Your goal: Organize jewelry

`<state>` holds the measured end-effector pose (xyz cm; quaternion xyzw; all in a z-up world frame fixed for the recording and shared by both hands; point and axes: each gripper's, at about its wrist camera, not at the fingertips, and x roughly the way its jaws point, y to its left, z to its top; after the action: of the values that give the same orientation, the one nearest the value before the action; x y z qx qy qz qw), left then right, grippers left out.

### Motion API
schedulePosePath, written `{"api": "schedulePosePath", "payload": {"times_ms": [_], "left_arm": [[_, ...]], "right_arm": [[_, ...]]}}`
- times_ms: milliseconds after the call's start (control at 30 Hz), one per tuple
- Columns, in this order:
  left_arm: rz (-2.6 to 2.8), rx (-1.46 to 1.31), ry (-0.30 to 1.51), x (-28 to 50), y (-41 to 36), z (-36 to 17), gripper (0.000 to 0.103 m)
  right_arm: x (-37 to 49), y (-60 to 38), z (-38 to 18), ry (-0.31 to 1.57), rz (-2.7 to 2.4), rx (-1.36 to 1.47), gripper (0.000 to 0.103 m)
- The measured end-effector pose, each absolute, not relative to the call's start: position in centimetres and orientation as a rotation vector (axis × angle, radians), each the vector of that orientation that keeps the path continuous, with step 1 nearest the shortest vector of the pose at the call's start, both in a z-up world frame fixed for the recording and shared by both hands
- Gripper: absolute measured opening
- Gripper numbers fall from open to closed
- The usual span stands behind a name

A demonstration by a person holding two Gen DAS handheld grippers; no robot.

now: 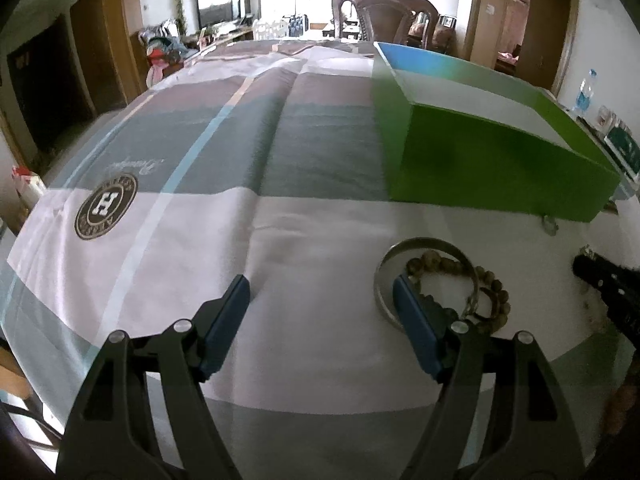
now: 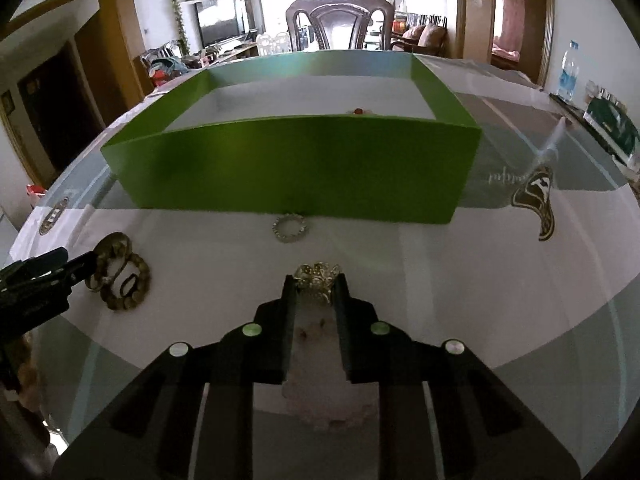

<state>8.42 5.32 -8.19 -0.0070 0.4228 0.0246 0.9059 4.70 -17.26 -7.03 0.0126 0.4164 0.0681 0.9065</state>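
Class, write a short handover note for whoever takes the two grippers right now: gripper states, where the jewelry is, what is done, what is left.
Left gripper: open, beside the silver bangle and bead bracelet.
Right gripper: shut on the gold ornament.
Green box: straight ahead; something small and red lies inside.
Silver ring: on the cloth, just before the box.
Left: box the ornament, ring, bangle, bracelet.

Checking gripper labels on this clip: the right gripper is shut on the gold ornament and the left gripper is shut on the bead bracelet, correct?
Not quite. The left gripper is open and holds nothing, as the left wrist view shows; the bead bracelet lies on the cloth beside it. The right gripper is indeed shut on the gold ornament.
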Motion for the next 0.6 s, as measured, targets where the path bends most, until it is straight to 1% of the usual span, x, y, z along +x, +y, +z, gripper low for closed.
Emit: {"api": "schedulePosePath", "payload": {"times_ms": [133,167,233,300,333,367,400,467,500,533,600], "left_arm": [[0.05,0.012,0.859,8.3,4.9,-8.2,0.073],[0.046,0.009,0.857,8.2,4.9,-8.2,0.07],[0.036,0.01,0.845,8.1,4.8,-8.1,0.061],[0.037,0.017,0.829,7.9,4.8,-8.1,0.044],[0.039,0.018,0.822,7.7,4.8,-8.1,0.037],[0.047,0.019,0.817,7.7,4.8,-8.1,0.028],[0.054,0.016,0.814,7.6,4.9,-8.1,0.026],[0.059,-0.01,0.817,7.6,5.2,-8.0,0.026],[0.053,-0.021,0.822,7.6,5.4,-8.0,0.031],[0.044,-0.03,0.827,7.7,5.5,-7.9,0.035],[0.022,-0.047,0.815,7.4,5.6,-7.6,0.053]], "right_arm": [[4.3,-17.8,-6.7,0.856,0.155,0.041,0.02],[4.2,-18.0,-6.7,0.856,0.158,0.047,0.02],[4.3,-18.1,-6.5,0.856,0.159,0.05,0.02],[4.3,-18.0,-6.4,0.856,0.159,0.05,0.02],[4.3,-18.1,-6.4,0.856,0.16,0.052,0.02],[4.3,-18.1,-6.4,0.856,0.16,0.053,0.02],[4.3,-18.1,-6.4,0.856,0.161,0.055,0.02],[4.2,-18.2,-6.3,0.856,0.163,0.059,0.02],[4.2,-18.3,-6.3,0.857,0.164,0.061,0.02],[4.3,-18.3,-6.3,0.857,0.165,0.062,0.02],[4.4,-18.3,-6.2,0.857,0.167,0.065,0.02]]}}
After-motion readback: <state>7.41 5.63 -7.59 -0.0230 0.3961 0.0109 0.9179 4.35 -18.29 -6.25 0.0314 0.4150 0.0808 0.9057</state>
